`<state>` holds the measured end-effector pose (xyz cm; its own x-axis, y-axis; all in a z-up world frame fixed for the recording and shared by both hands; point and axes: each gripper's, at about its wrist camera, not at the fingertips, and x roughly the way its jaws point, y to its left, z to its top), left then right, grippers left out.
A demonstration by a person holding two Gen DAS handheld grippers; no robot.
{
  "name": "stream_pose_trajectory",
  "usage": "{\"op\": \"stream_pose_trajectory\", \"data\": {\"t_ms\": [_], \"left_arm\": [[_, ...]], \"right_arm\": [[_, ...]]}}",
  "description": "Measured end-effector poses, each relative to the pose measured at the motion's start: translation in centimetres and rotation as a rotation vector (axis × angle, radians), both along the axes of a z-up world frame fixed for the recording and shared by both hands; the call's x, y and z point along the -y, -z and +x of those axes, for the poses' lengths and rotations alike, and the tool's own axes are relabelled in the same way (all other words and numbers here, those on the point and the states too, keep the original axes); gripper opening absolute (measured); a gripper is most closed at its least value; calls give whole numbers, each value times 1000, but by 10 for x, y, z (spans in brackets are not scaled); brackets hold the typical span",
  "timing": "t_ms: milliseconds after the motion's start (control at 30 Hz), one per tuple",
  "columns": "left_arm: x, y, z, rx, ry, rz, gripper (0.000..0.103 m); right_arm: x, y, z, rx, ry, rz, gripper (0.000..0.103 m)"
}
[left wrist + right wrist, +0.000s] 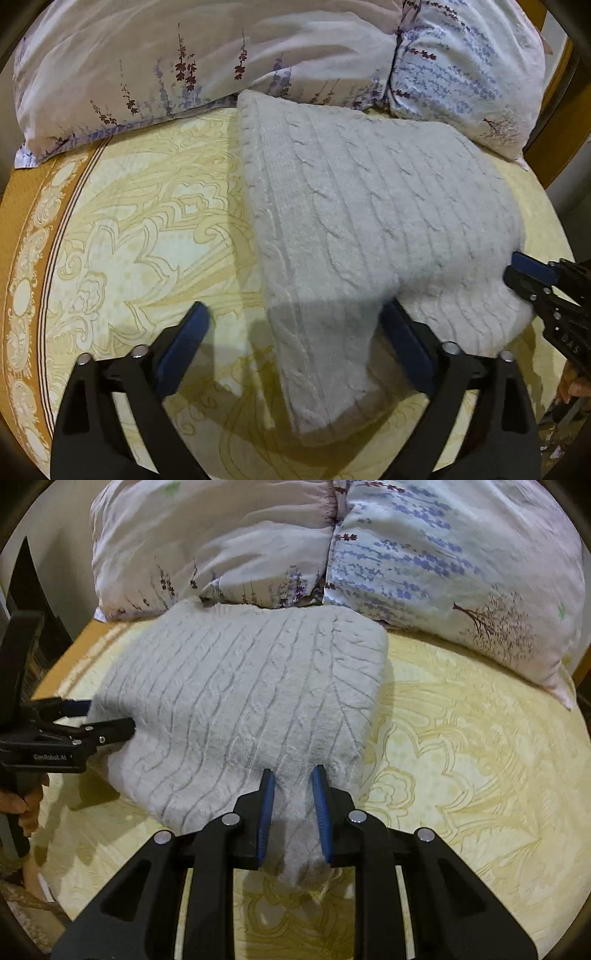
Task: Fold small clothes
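A folded white cable-knit sweater (369,229) lies on the yellow patterned bedspread (147,229), its far edge against 2 floral pillows (207,55). All places below are given relative to the sweater.

The left gripper (291,343) hangs over the sweater's near-left corner with its jaws spread wide — one blue pad (402,343) rests on the knit, the other pad stands off the sweater's left edge above bare bedspread, and nothing is pinched. In the right wrist view the same tool enters from the sweater's left side, a hand (26,805) visible below it.

The right gripper (293,812) sits at the sweater's near edge, toward its right end. Its jaws are narrow, and a tuft of knit (295,834) runs between the 2 pads; whether the pads press it firmly cannot be told for certain, though the fabric looks bunched and slightly raised there, which suggests a light grip.

The sweater's long axis appears to run left to right, across both grippers' line of pointing, with the cable ribs running away toward the pillows. The coming move probably turns on this: the 2 grippers flank the near edge — so a fold away toward the pillows, or a final smoothing, would suit both.
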<state>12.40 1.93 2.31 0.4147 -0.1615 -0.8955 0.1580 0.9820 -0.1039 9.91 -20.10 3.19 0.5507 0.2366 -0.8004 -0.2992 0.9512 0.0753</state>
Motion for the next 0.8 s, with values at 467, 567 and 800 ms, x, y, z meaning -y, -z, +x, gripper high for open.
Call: {"op": "stream_pose_trajectory", "data": {"t_ms": [467,567,800], "left_arm": [[-22,-19,-78,35,-102,-42,102],[-16,-13,-81,-13,-113,-23,102],[-3,-3,-87,-42,-102,57,102]], "right_arm": [[40,-12,-69,65,287,112,98],[34,-6,-71,31,304,111,100],[14,10,-67,-37,309,54,101]]}}
